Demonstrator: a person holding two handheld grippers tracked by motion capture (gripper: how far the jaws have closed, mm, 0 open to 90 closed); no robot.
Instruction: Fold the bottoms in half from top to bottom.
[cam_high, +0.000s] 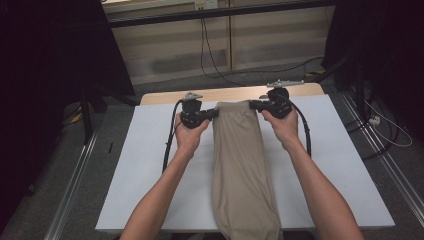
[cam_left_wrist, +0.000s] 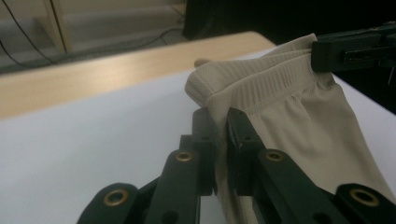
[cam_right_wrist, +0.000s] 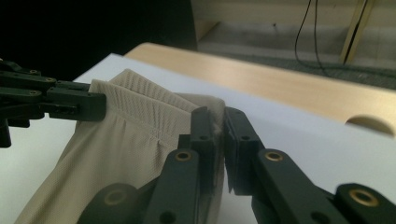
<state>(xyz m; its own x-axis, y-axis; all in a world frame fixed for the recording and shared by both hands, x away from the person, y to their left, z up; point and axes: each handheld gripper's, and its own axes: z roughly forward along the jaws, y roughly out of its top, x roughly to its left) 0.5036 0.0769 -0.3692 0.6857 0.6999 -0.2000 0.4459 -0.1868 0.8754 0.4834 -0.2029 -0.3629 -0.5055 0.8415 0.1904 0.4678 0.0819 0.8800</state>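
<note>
I see the trousers (cam_high: 242, 170) lying folded lengthwise in the middle of the worktop (cam_high: 150, 170). They make one long beige strip that runs from the far part of the white sheet down to the near edge, where the lower end hangs a little over it. The waistband (cam_left_wrist: 261, 79) is at the far end and is lifted slightly from the sheet at its two corners; its ribbed elastic is clear in both gripper views.

My left hand-held gripper (cam_high: 214, 114) pinches the left corner of the waistband. In the left gripper view its two black jaws are pressed together with the beige cloth between them. My right hand-held gripper (cam_high: 254, 104) pinches the right corner in the same way; in the right gripper view the jaws are closed on the folded edge of the cloth. Each gripper view also shows the other gripper farther off, with its jaw tips closed on the opposite corner.

My left hand (cam_high: 189, 136) and right hand (cam_high: 284, 127) hold the grippers from the near side, and the forearms come in from the bottom on both sides of the trousers. A black cable (cam_high: 167, 145) trails from each gripper.

The white sheet covers most of the worktop; a wooden strip (cam_high: 165, 96) stays bare along the far edge. Beyond it I see grey floor (cam_high: 210, 81) with thin cables and a pale wall (cam_high: 170, 45).
</note>
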